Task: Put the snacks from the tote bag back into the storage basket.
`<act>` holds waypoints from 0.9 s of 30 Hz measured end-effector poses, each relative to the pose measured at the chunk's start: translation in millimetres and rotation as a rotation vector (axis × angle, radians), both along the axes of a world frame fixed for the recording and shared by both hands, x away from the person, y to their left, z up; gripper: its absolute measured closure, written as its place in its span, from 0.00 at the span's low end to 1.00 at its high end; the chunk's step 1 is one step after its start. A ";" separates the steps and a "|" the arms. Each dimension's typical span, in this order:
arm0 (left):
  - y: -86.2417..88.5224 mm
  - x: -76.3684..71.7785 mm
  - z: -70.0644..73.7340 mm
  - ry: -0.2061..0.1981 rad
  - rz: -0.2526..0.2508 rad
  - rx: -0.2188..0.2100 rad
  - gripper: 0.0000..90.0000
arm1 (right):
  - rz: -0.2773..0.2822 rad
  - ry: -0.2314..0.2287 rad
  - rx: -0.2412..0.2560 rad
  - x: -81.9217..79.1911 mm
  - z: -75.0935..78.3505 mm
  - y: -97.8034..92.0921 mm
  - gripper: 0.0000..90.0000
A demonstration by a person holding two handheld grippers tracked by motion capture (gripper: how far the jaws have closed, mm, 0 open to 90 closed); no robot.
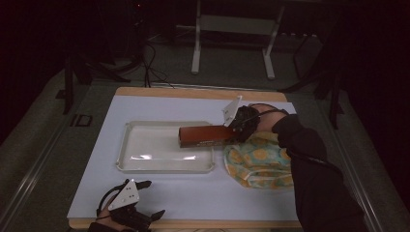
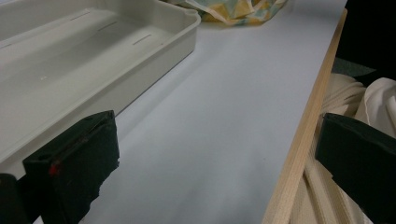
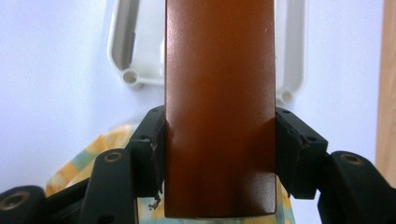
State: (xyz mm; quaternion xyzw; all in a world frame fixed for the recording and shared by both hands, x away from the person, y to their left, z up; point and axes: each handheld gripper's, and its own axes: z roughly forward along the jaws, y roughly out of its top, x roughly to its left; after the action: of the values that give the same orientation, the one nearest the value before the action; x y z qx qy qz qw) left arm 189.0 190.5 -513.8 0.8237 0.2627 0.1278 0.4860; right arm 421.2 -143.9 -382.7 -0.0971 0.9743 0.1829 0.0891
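Note:
A long reddish-brown box (image 1: 204,135) hangs over the right end of the white tray (image 1: 145,164), held level. My right gripper (image 1: 235,126) is shut on its near end. In the right gripper view the brown box (image 3: 219,107) runs up between the jaws, with the white tray (image 3: 120,56) beneath and behind it. My left gripper (image 1: 147,199) rests at the table's front left edge, open with nothing between its fingers (image 2: 77,165). The tray's rim (image 2: 154,60) lies ahead and to the left in the left gripper view.
A yellow and teal patterned cloth bag (image 1: 258,162) lies to the right of the tray, under the right forearm, and its edge (image 2: 233,11) peeks in beyond the tray. The table's wooden front edge (image 2: 303,135) runs beside the left gripper. A white frame stand (image 1: 232,29) stands beyond the table.

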 end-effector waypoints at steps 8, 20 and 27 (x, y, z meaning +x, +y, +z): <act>0.2 -0.3 0.1 -0.001 -0.002 -0.002 0.00 | 0.025 0.008 0.049 0.1 -9.9 27.6 0.48; 0.3 -0.2 0.0 -0.002 -0.008 -0.001 0.00 | 0.031 0.017 0.187 0.8 -24.5 52.0 0.48; 0.3 -0.1 -0.1 -0.002 -0.008 -0.001 0.00 | 0.010 0.025 0.180 3.8 -46.1 58.3 0.48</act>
State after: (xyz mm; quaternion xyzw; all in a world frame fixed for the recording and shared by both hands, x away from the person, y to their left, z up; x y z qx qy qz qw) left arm 188.9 190.8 -513.8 0.8244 0.2589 0.1263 0.4872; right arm 425.0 -85.6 -428.8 -0.0915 0.9543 0.2716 0.0846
